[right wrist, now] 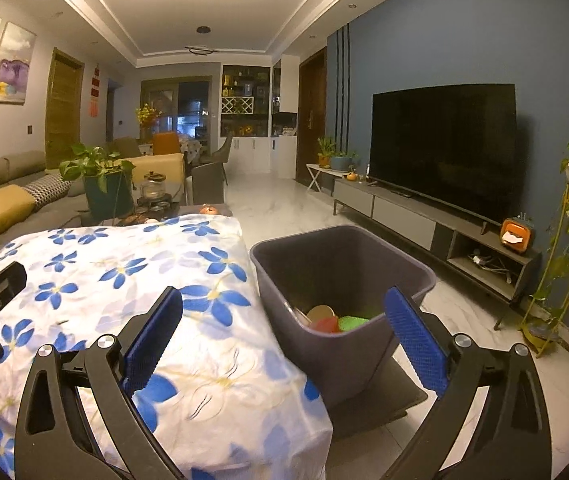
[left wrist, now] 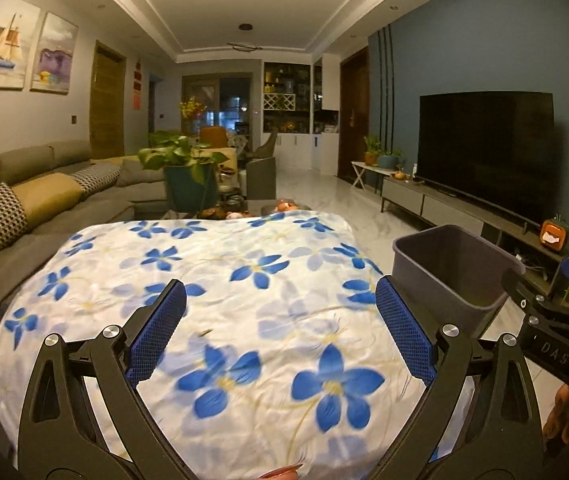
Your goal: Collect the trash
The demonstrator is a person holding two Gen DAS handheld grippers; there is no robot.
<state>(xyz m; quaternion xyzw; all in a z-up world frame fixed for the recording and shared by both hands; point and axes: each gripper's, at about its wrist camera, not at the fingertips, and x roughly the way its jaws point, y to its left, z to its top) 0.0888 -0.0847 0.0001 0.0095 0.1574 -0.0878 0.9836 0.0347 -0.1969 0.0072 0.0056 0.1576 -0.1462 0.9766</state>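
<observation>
A grey plastic bin (right wrist: 336, 276) stands on the floor against the right side of the table; I also see the bin (left wrist: 456, 268) in the left wrist view. Inside it lie a tan round piece (right wrist: 321, 313), a red piece (right wrist: 326, 325) and a green piece (right wrist: 351, 322). My left gripper (left wrist: 280, 300) hangs open over the flowered tablecloth (left wrist: 220, 280), nothing between its blue pads. A tiny dark scrap (left wrist: 205, 333) lies on the cloth between the fingers. My right gripper (right wrist: 284, 308) is open above the table's right edge and the bin's near rim, holding nothing.
A grey sofa (left wrist: 24, 192) with cushions runs along the left. A potted plant (left wrist: 182, 168) and tea things sit beyond the table. A TV (right wrist: 444, 148) on a low cabinet (right wrist: 424, 216) lines the right wall, with a plant stand (right wrist: 564, 248) nearby. Marble floor (right wrist: 284, 204) lies between.
</observation>
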